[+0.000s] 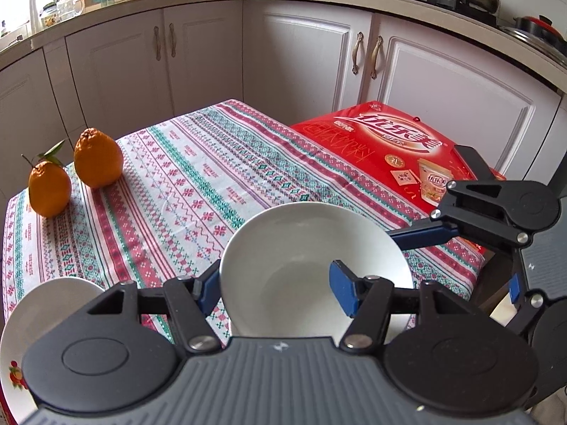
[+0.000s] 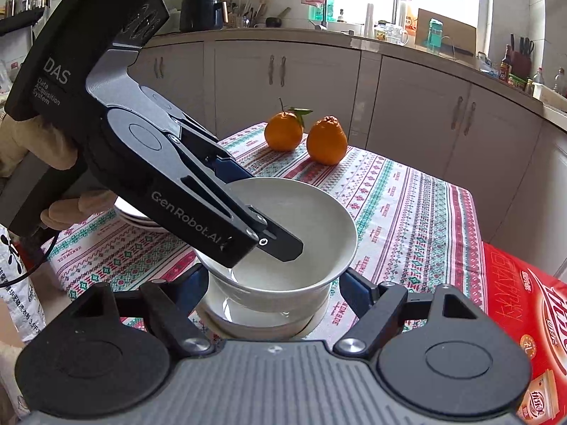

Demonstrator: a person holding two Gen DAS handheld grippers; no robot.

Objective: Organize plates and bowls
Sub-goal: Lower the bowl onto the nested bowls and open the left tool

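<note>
My left gripper (image 1: 274, 288) is shut on a white bowl (image 1: 312, 248): one blue pad sits outside the left wall, the other inside. In the right wrist view this bowl (image 2: 304, 219) hangs tilted just over a second white bowl (image 2: 255, 318) on the patterned tablecloth (image 2: 407, 212); I cannot tell whether they touch. My right gripper (image 2: 276, 279) straddles both bowls with its pads apart. Cloth shows between its right pad and the lower bowl. White plates (image 2: 138, 219) lie stacked behind the left gripper. The top plate (image 1: 53, 304) has a red fruit print.
Two oranges (image 1: 97, 159) (image 2: 326, 141) stand at the table's far end. A red carton (image 1: 389, 141) (image 2: 524, 301) butts against the table's side. White cabinets (image 1: 301, 53) ring the table closely. A gloved hand (image 2: 35, 148) holds the left gripper.
</note>
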